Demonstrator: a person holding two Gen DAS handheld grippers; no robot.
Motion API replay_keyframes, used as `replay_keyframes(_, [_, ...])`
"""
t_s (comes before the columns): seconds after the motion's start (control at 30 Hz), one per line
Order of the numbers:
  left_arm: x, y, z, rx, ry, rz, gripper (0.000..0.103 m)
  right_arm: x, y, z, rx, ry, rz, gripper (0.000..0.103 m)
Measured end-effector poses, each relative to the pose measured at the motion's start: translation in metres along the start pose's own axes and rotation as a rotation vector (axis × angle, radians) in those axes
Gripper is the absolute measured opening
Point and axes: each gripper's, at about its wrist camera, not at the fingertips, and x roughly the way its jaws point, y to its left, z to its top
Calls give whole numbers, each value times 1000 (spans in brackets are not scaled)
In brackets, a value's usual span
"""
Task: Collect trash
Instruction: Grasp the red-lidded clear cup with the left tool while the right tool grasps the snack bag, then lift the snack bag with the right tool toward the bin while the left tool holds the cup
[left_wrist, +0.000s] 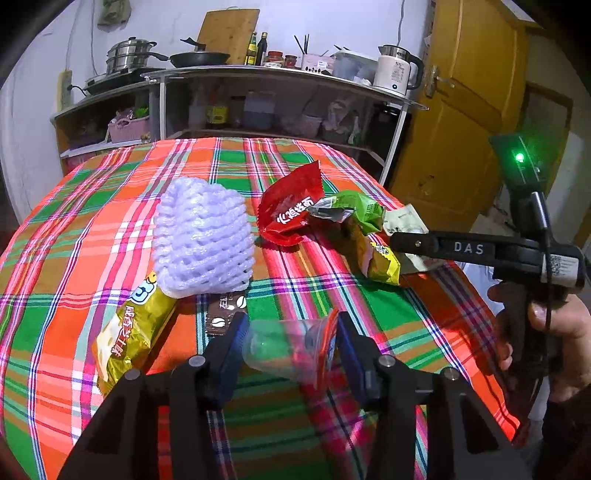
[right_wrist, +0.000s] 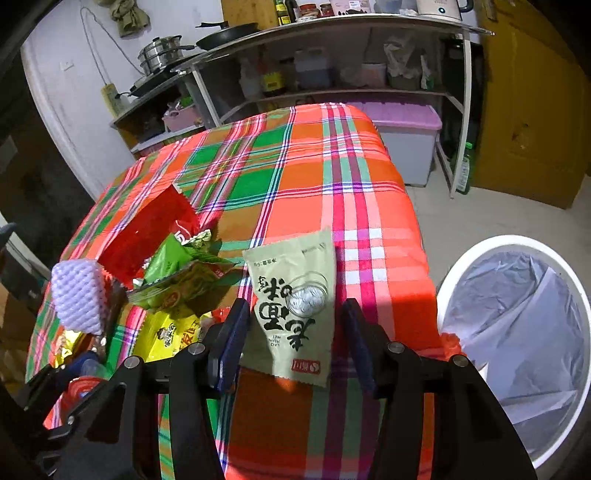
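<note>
On the plaid-covered worktop (left_wrist: 110, 206), trash lies scattered: white foam net (left_wrist: 203, 236), red snack wrapper (left_wrist: 291, 206), crumpled green wrapper (left_wrist: 351, 210), yellow wrapper (left_wrist: 129, 332), brown coffee sachet (left_wrist: 223, 314). Left claw (left_wrist: 291, 332) open, fingers either side of a clear plastic cup with red edge (left_wrist: 291, 350); can't tell if touching. Right claw (right_wrist: 293, 325) open, fingers straddling a pale green packet (right_wrist: 295, 306) flat on the cloth near the worktop's right edge. White bin with grey liner (right_wrist: 517, 332) on the floor just beside that edge. Shelf unit (left_wrist: 258, 96) with pots and kettle behind.
</note>
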Motion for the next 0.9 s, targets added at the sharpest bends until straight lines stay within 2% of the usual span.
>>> replay_keyframes(0.13, [-1,0,-1,-1,-3,1,48,1,2,1,-17,6,-19,52])
replay_keyframes(0.2, [-1,0,-1,0,-5,2,48,0,2,0,-29,3,-42,42])
replay_keyframes(0.43, [-4,-1,-1,7,-14,6,48,-4,-5,-1,-16,-18,-18,26])
replay_keyframes(0.9, [-23,-12,-2,7,-45,-2,47,-44,-11,-17,-25,-75,50,25])
